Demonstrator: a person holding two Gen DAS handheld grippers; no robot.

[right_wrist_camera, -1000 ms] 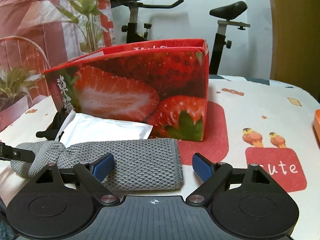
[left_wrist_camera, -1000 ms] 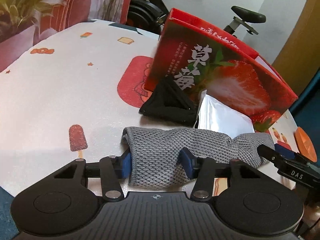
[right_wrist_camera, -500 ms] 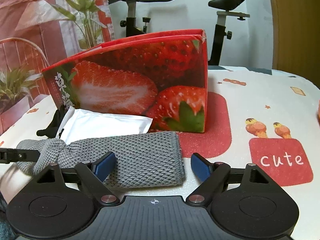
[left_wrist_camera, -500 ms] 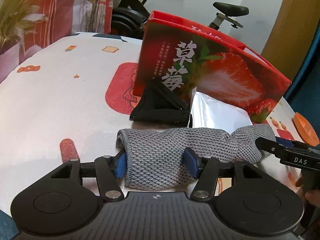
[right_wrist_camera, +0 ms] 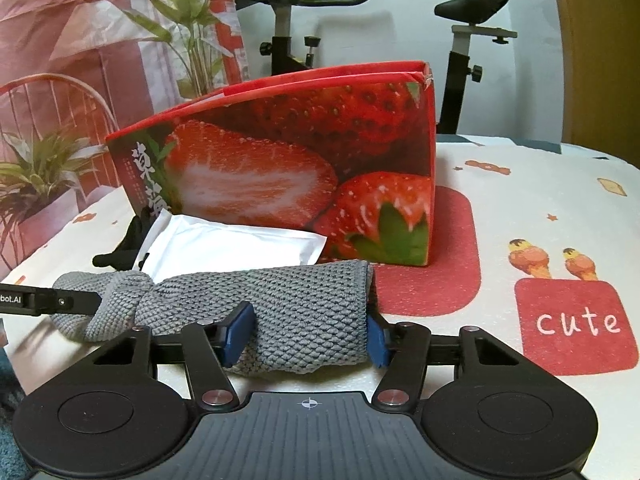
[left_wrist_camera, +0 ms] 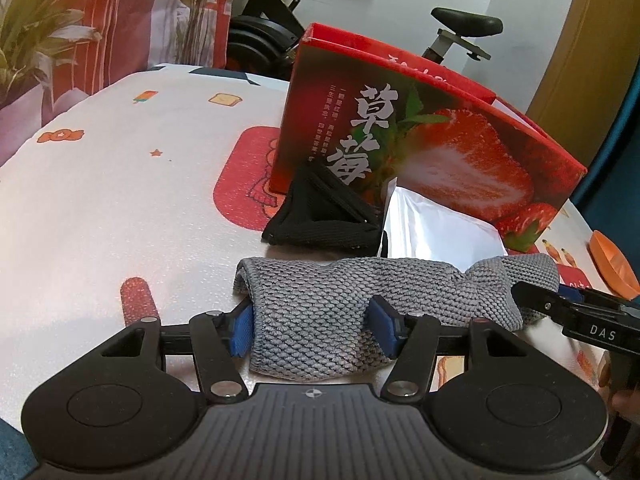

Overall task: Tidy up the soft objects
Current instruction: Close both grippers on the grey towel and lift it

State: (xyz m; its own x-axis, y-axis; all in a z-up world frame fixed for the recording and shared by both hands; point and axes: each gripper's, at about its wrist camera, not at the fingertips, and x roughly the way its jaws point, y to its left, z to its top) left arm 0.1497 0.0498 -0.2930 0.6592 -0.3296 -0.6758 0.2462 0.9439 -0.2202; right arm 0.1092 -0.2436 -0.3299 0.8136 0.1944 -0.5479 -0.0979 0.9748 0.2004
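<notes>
- Your left gripper (left_wrist_camera: 314, 330) has its blue pads pressed into one end of the grey knitted cloth (left_wrist_camera: 360, 304), pinching the fabric between them; the jaws stand only partly closed around the bunched knit.
- Your right gripper (right_wrist_camera: 306, 334) clamps the other end of the same cloth (right_wrist_camera: 280, 308), pads set against both sides of the folded edge.
- In the left wrist view the right gripper's black finger (left_wrist_camera: 576, 312) shows at the far right, touching the cloth's end; in the right wrist view the left gripper's finger (right_wrist_camera: 48, 300) enters from the left where the cloth bunches.
- The cloth spans between the two grippers, near the front edge of the table (left_wrist_camera: 120, 184), which wears a white cover with small cartoon prints.
- Just beyond the cloth lies a white packet (right_wrist_camera: 236, 244), leaning toward the strawberry box (right_wrist_camera: 304, 172).
- To the packet's left, a black fabric piece (left_wrist_camera: 324, 220) rests against the box's near corner.
- The box stands upright and open-topped, farther back on the table.
- An orange object (left_wrist_camera: 614, 266) sits at the far right edge.
- Behind the table are an exercise bike (right_wrist_camera: 468, 32) and potted plants (right_wrist_camera: 36, 172).
</notes>
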